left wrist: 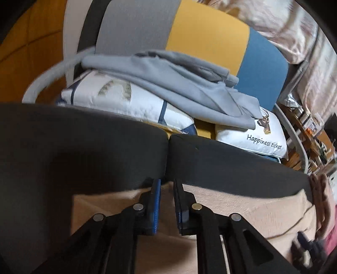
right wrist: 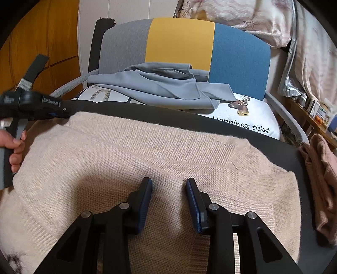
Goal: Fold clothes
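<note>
A home bedroom: rumpled bedding (right wrist: 242, 19), a cushioned chair (right wrist: 179, 42) and wooden wardrobe doors (right wrist: 42, 42).

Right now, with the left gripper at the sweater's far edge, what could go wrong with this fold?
1. The left gripper has its jaws nearly together at the far edge of the beige sweater; whether it has caught the knit is unclear, so a lift might come up empty.
2. The right gripper hangs open above the sweater, so nothing pins it and it may drag.
3. The brown garment beside it could get swept along.
</note>
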Demonstrator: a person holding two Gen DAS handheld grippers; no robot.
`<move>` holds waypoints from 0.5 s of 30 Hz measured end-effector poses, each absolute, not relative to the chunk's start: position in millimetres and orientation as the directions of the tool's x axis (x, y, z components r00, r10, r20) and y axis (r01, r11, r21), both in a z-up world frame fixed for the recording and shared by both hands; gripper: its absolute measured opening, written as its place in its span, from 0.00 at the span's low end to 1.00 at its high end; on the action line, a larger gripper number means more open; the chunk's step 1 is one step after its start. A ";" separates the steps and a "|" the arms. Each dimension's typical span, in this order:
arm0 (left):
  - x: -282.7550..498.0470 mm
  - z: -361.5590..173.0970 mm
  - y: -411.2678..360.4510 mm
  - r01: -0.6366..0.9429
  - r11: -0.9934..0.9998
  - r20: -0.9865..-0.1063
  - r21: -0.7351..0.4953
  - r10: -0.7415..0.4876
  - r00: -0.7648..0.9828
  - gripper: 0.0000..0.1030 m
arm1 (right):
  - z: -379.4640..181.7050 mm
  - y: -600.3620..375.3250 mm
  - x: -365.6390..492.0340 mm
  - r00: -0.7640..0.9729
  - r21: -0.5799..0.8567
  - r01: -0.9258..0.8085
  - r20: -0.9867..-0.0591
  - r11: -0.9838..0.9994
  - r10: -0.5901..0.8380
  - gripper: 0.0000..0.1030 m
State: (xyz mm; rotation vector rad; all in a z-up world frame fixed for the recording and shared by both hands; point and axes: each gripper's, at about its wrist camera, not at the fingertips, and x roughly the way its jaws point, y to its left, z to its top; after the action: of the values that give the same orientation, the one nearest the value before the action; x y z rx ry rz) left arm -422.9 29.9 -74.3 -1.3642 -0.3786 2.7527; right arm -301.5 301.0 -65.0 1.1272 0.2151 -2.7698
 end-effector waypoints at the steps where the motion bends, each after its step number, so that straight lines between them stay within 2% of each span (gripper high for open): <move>1: -418.8 -71.1 26.8 0.072 -0.971 -0.778 -0.229 0.138 -0.613 0.13 | -65.0 300.8 -301.6 -0.709 -0.080 0.186 -0.701 -0.979 -0.077 0.34; 3: -410.6 -64.6 20.8 0.082 -0.974 -0.777 -0.212 0.118 -0.619 0.13 | -64.9 301.0 -301.9 -0.708 -0.078 0.186 -0.702 -0.980 -0.078 0.34; 5: -389.1 -51.0 20.8 0.133 -0.985 -0.746 -0.109 -0.007 -0.666 0.12 | -64.9 301.1 -302.1 -0.708 -0.076 0.185 -0.702 -0.980 -0.079 0.34; 6: -373.5 -42.8 23.3 0.127 -0.987 -0.714 -0.094 -0.022 -0.700 0.13 | -64.8 301.4 -301.9 -0.708 -0.075 0.185 -0.702 -0.980 -0.080 0.34; 9: -334.9 -31.5 40.5 0.004 -0.993 -0.659 -0.117 0.075 -0.748 0.15 | -61.9 301.9 -303.6 -0.698 -0.066 0.185 -0.711 -0.981 -0.084 0.35; 12: -307.8 -38.6 66.6 -0.086 -0.996 -0.686 -0.014 0.072 -0.724 0.15 | -49.5 305.2 -300.0 -0.684 -0.011 0.167 -0.721 -0.986 -0.108 0.35; 14: -302.2 -52.5 72.7 -0.084 -0.996 -0.717 0.039 0.030 -0.697 0.16 | -40.5 308.1 -289.9 -0.673 0.076 0.175 -0.719 -0.982 -0.176 0.35; 15: -303.1 -62.3 72.2 -0.074 -0.996 -0.742 0.059 0.006 -0.670 0.19 | -41.1 306.1 -286.4 -0.663 0.063 0.178 -0.729 -0.982 -0.167 0.35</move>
State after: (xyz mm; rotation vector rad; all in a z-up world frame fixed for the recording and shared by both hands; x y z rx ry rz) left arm -303.1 72.2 -62.3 -1.2566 0.1301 2.8284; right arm -286.4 306.1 -41.1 1.1841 0.0205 -2.7047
